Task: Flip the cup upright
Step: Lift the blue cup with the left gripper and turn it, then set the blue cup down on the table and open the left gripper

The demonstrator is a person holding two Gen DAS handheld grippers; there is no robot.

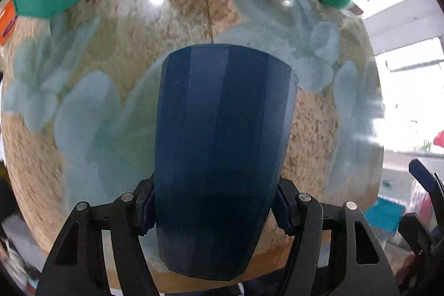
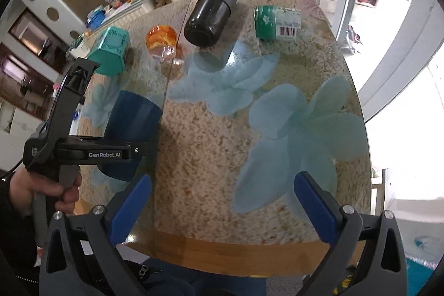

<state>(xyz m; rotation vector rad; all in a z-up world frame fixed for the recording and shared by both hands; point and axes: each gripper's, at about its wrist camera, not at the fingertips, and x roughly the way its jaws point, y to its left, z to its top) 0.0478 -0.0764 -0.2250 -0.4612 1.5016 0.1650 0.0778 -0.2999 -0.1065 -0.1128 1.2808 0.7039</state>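
Observation:
A dark blue faceted cup [image 1: 222,146] fills the middle of the left wrist view. My left gripper [image 1: 215,210] is shut on its narrower near end; its wider end points away over the table. In the right wrist view the same cup [image 2: 130,132] is at the left, held off the table by the left gripper [image 2: 111,151], tilted with the wide end up and away. My right gripper [image 2: 222,201] is open and empty above the table's near edge, to the right of the cup.
The round table [image 2: 222,246] has a beige cloth with pale blue flowers under glass. At the back lie a black bottle [image 2: 212,13], a green can [image 2: 274,21], an orange plastic bottle [image 2: 162,42] and a teal box [image 2: 111,50].

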